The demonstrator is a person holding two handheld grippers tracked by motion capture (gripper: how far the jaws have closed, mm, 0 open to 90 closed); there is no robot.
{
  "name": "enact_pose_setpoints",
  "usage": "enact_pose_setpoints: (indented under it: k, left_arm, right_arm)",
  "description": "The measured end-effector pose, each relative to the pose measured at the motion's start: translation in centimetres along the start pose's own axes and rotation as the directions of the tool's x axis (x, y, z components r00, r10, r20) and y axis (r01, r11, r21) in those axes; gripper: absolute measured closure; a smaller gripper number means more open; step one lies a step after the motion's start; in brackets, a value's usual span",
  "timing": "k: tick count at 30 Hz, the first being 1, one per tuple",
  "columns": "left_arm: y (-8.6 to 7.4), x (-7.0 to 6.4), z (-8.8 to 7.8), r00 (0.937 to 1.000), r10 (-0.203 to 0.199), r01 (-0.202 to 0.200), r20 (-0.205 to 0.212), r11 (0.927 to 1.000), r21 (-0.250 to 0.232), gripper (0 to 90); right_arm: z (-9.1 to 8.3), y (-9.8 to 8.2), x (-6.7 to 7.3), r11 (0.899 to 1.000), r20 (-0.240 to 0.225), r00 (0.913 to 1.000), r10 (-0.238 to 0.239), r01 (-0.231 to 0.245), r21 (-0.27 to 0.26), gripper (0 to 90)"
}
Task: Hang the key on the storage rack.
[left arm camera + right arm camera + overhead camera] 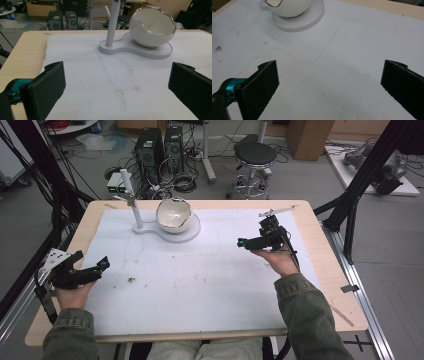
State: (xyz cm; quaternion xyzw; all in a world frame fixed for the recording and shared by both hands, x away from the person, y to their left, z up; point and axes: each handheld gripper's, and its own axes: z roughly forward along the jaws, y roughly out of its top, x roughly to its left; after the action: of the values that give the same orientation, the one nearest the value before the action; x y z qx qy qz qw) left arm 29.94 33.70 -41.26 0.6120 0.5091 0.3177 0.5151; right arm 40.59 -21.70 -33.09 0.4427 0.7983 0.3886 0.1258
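Two grippers, left gripper (82, 270) and right gripper (257, 240), gape released and empty, while the bowl (174, 213) sits on its stand (192, 234) near the table's far edge, nearer the right one.

I can read no text, label, brand, number or sign anywhere in my views. The white egg-shaped ceramic bowl (173, 214) with a jagged silver rim, near the far edge of the white table mat (200, 285), bears no writing.
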Motion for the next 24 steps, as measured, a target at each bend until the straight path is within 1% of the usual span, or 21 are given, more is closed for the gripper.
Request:
enact_pose_setpoints:
  k: [2,6,7,9,10,12,14,16,20,21,22,24]
  left_arm:
    - [0.0,0.0,0.0,1.0,0.003,-0.003,0.001,1.0,0.004,1.7]
    - [0.0,0.0,0.0,1.0,0.0,0.0,0.001,1.0,0.004,1.7]
    - [0.0,0.0,0.0,1.0,-0.001,0.001,0.001,1.0,0.006,1.7]
    - [0.0,0.0,0.1,1.0,0.0,0.0,0.002,1.0,0.006,1.7]
    - [0.0,0.0,0.1,1.0,0.001,-0.001,0.003,1.0,0.008,1.7]
    - [0.0,0.0,0.1,1.0,0.002,-0.002,0.002,1.0,0.009,1.7]
    - [-0.1,0.0,0.1,1.0,0.001,-0.001,0.002,1.0,0.009,1.7]
    - [-0.1,0.0,0.1,1.0,0.001,-0.001,0.001,1.0,0.01,1.7]
    - [-0.1,0.0,0.1,1.0,0.002,-0.002,0.002,0.9999,0.012,1.7]
    - [-0.1,0.0,0.1,1.0,0.003,-0.003,0.005,0.9999,0.013,1.7]
    - [-0.1,0.0,0.1,1.0,0.003,-0.003,0.005,0.9999,0.013,1.7]
    - [-0.1,0.0,0.1,1.0,0.001,-0.001,0.005,0.9999,0.012,1.7]
  right_arm:
    - [-0.1,-0.5,-0.2,1.0,0.016,0.9999,0.002,-0.002,-0.007,0.6]
    - [-0.3,-1.4,-0.6,1.0,0.027,0.9994,0.021,-0.021,-0.016,0.7]
    - [-0.3,-1.6,-0.8,1.0,0.029,0.9994,0.019,-0.018,-0.02,0.7]
    - [-0.4,-2.1,-1.0,0.999,0.034,0.9988,0.034,-0.033,-0.025,0.6]
    - [-0.4,-2.3,-1.2,0.999,0.038,0.9988,0.031,-0.03,-0.03,0.7]
    - [-0.5,-2.7,-1.4,0.998,0.042,0.998,0.047,-0.046,-0.03,0.6]
    - [-0.5,-3.1,-1.6,0.998,0.056,0.9971,0.052,-0.05,-0.033,0.6]
    - [-0.5,-3.5,-1.8,0.998,0.072,0.9963,0.046,-0.043,-0.043,0.7]
    - [-0.8,-4.3,-2.1,0.996,0.087,0.9936,0.071,-0.066,-0.059,0.7]
    - [-0.9,-4.4,-2.2,0.996,0.095,0.9924,0.078,-0.073,-0.054,0.7]
    - [-0.9,-4.6,-2.3,0.996,0.102,0.9919,0.075,-0.07,-0.051,0.7]
    - [-1.2,-4.9,-2.4,0.995,0.108,0.9908,0.082,-0.075,-0.067,0.7]
